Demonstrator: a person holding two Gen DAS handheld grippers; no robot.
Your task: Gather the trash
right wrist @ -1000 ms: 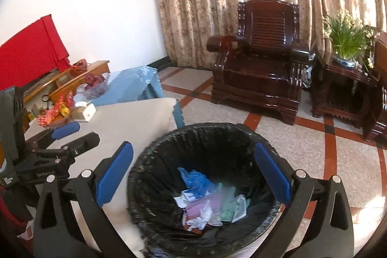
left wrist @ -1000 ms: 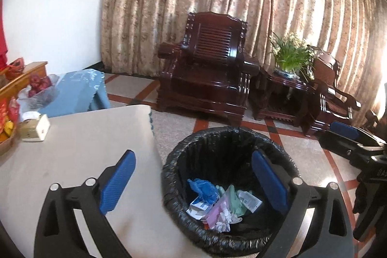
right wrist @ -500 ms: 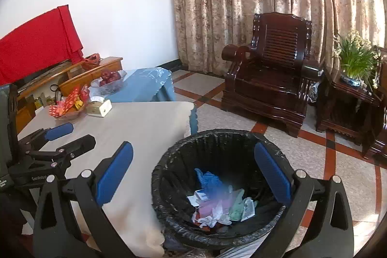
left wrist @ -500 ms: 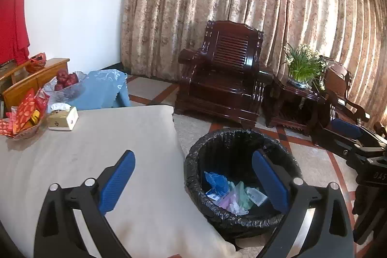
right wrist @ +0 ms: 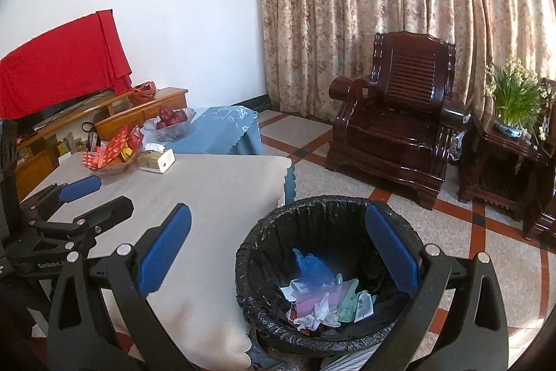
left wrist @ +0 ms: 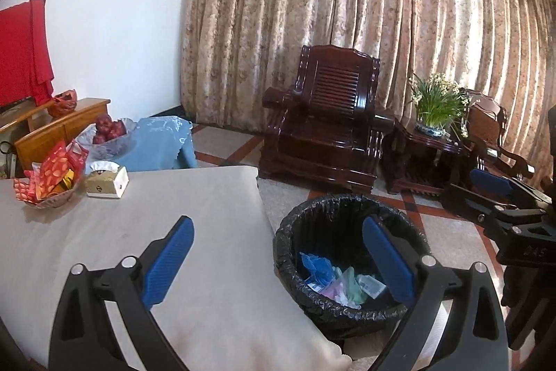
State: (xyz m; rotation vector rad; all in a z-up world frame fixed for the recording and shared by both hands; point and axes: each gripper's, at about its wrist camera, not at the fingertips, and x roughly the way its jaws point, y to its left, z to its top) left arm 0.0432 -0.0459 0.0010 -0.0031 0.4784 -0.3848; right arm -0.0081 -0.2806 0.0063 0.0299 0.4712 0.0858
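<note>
The trash bin (right wrist: 330,273), lined in black, stands upright on the floor at lower centre, mouth facing up, crumpled trash (right wrist: 323,298) inside. It sits just beside the tabletop (right wrist: 208,197) edge. Left claw (left wrist: 278,263) and right claw (right wrist: 278,249) both hang spread wide, empty.

We see the cloth-covered counter (left wrist: 146,232) carrying a tissue box (left wrist: 106,180) beside a snack bowl (left wrist: 52,183); the bin (right wrist: 326,273) stands on the tiled floor (right wrist: 486,246).
</note>
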